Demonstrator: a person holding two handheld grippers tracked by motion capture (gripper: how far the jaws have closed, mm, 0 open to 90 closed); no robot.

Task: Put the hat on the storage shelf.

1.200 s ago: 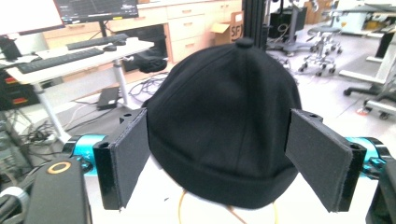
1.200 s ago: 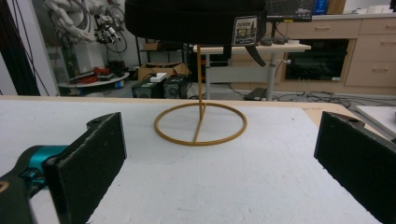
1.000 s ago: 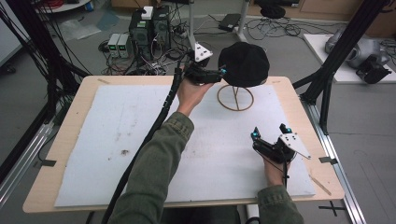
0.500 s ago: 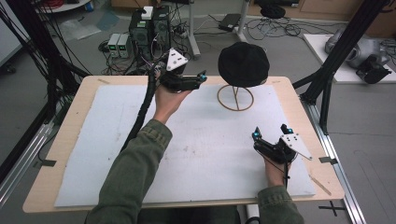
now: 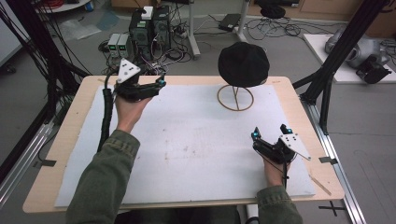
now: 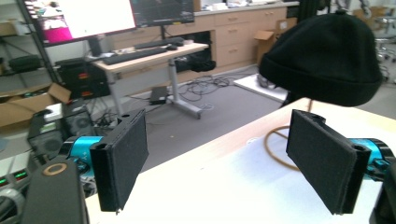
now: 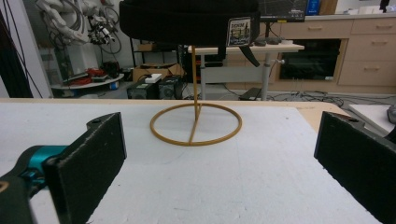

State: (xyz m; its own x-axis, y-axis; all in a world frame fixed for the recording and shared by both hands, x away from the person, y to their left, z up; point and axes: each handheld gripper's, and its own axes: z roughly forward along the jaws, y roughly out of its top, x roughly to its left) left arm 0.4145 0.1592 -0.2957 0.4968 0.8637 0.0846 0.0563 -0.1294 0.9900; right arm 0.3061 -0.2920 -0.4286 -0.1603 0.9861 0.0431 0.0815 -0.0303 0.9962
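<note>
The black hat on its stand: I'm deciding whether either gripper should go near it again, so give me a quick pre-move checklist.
1. black hat seated on top of the wire stand: ok.
2. Stand ring flat on the white mat: ok.
3. left gripper jaws open, nothing between them: ok.
4. right gripper jaws open, nothing between them: ok.
5. Hat centred on the stand: cannot tell.

Grey floor (image 5: 299, 51) strewn with cables. Wooden table (image 5: 70, 140) with white mat (image 5: 196, 140). Black frame posts (image 5: 345, 42) at the sides. Desk (image 6: 154, 56), monitor (image 6: 84, 18) and wooden cabinets (image 6: 238, 32) behind.
</note>
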